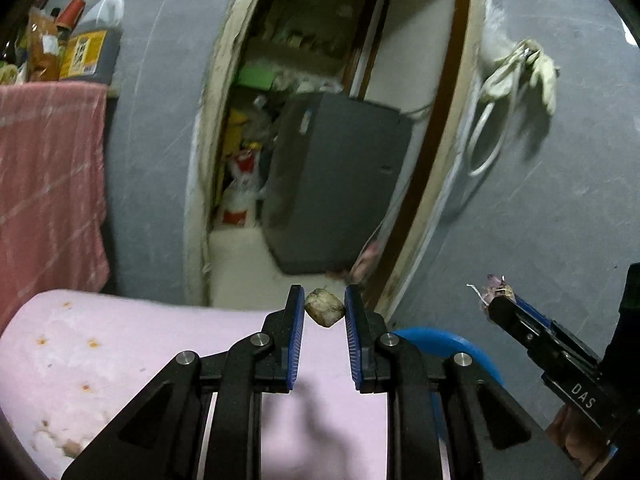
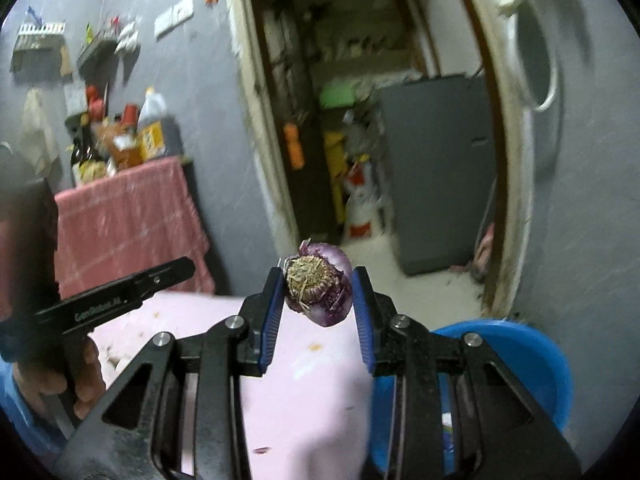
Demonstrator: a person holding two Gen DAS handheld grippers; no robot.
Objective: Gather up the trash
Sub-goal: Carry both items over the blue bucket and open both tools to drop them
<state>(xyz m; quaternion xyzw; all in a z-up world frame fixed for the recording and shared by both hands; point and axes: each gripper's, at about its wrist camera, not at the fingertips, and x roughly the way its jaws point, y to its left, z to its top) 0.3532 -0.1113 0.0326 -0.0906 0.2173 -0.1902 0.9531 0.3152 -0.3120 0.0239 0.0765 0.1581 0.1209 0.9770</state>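
There are two grippers, the left gripper (image 1: pixel 324 305) and the right gripper (image 2: pixel 318 294). One holds one small pale lump (image 1: pixel 324 306). One holds one purple onion piece (image 2: pixel 320 289). Beside the pink table (image 2: pixel 312 380) sits one blue bucket (image 2: pixel 532 364).

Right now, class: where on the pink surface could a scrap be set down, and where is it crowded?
The pink surface is bare between the right gripper, shut on the onion end, and the blue bin. Its left part carries crumbs. The cloth-covered shelf with bottles is crowded.
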